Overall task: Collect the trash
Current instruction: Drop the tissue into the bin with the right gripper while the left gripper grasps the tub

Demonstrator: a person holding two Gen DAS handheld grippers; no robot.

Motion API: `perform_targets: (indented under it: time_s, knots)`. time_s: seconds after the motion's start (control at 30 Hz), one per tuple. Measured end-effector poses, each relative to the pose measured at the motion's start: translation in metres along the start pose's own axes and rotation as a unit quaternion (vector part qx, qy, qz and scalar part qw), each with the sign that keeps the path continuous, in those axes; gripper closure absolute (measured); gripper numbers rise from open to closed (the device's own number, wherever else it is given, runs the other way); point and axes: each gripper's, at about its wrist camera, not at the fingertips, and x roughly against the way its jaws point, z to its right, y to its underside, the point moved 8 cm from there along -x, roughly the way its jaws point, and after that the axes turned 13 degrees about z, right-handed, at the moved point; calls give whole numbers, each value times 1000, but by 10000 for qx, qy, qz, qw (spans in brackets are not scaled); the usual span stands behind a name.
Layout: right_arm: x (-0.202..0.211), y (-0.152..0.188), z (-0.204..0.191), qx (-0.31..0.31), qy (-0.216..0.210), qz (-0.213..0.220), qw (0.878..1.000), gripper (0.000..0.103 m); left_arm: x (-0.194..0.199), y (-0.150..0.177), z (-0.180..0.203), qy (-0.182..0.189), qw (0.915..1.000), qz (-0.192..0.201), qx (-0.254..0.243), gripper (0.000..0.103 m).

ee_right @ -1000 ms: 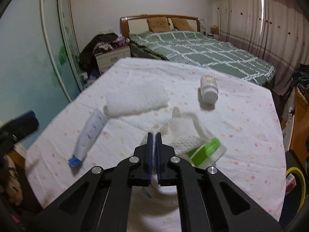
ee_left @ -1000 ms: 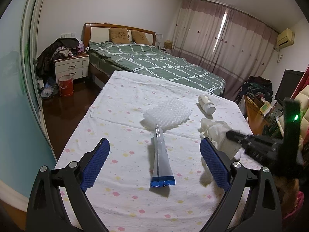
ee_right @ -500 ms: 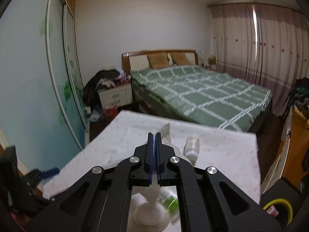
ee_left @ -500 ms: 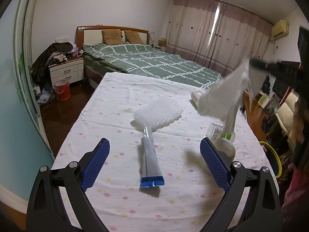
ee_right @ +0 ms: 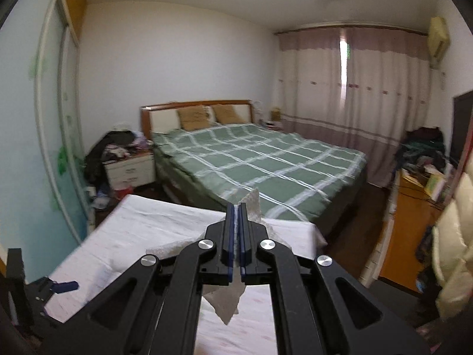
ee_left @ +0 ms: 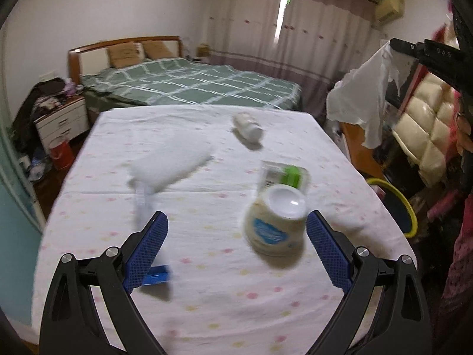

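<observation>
Fingers of the right gripper (ee_right: 235, 222) are pinching a limp, light tissue (ee_left: 366, 94) by its edge, off the table (ee_left: 207, 281). Left gripper (ee_left: 236, 236) is gaping wide near the light, crushable cup (ee_left: 276, 224).

The left tool (ee_left: 235, 238) hovers low with jaws spread wide, while the right tool (ee_right: 235, 210) is raised, pinched closed.
</observation>
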Motion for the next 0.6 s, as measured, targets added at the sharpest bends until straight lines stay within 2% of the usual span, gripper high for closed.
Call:
perform_targets:
  time_s: [0.1,0.27,0.4,0.6]
  knots:
    - [10,16,40,-94,348,-127,9993,100,-17,6,26,204,9995,-158,-206,10]
    - [28,59,107,-410,908,-463,9939,100,-44,12,51,313,9980,-355,-416,10]
    - [43,97,155,-717,1320,-690,9862,100,-62,17,60,275,9970,-502,-527,10]
    - [47,147,202,-879,1728,-1116,9747,99,-81,23,65,189,9959,-701,-540,10]
